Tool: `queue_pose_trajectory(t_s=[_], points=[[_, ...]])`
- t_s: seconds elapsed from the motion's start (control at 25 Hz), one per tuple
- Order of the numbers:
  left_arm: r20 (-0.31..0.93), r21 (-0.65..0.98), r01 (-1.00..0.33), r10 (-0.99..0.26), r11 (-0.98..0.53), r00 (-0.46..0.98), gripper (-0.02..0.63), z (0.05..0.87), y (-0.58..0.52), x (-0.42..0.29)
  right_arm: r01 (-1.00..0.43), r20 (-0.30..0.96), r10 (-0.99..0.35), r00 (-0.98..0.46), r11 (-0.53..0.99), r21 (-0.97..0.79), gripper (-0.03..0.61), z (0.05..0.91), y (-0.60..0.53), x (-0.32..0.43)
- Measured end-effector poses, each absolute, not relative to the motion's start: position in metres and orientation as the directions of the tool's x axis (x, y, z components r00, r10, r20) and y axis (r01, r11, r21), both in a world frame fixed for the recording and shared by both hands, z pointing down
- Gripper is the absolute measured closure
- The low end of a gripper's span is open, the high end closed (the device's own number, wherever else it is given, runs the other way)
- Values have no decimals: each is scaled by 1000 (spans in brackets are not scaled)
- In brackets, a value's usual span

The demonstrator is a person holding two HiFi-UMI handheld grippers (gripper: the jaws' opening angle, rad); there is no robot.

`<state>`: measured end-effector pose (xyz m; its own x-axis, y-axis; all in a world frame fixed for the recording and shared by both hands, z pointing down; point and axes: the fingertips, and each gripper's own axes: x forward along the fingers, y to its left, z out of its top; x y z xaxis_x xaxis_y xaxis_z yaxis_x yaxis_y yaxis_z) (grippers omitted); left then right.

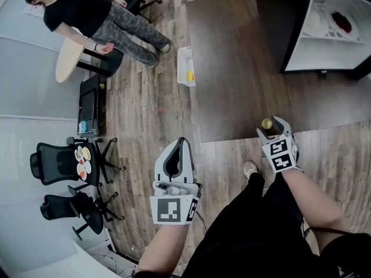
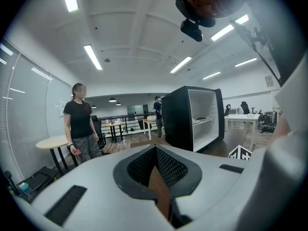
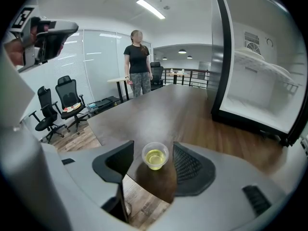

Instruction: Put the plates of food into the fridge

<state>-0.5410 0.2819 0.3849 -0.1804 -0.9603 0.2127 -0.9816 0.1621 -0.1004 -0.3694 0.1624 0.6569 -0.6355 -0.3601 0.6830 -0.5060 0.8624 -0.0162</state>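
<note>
Right gripper [image 3: 154,147]: jaws spread wide. A clear cup [image 3: 155,157] of yellow liquid stands upright between them, and the pads are not pressing it. The cup sits at the near edge of the dark mat [image 1: 243,68]. Left gripper [image 2: 155,150]: tips together, nothing held.

Risk: any sideways drift while backing the right gripper off would likely clip the cup. It is light and close to the mat's edge, so it would tip and spill. The next fetch looks harder. The plates of food [image 1: 83,161] lie on the seat of an office chair [image 1: 43,161], well apart from the open fridge [image 1: 294,45]. A push on the seat may roll it, and a rim grip carried tilted would slide food off.

Orientation: plates lie flat, faces up. The group reads long across the seat, parallel to the backrest. Too small to tell whether it is one oval or two rounds. Two more dishes [image 1: 342,22] sit on the fridge's shelf.
</note>
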Motion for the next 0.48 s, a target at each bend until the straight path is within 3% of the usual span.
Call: queue_pose_trajectory(t_s=[0.24,0.32,0.48], points=[[225,-115,-977,-953,182,-204,610,385,294,-546,-520,711,-334,-619,852,-53,333,669,161,-368],[223,-118,-976,-952,186,-208,611,384,294,-546,-523,711,-330,-622,850,-63,396,669,160,-366],[220,-116,-976,-954,183,-205,611,383,290,-542,-521,702,-326,-633,850,-75,397,666,160,-365]])
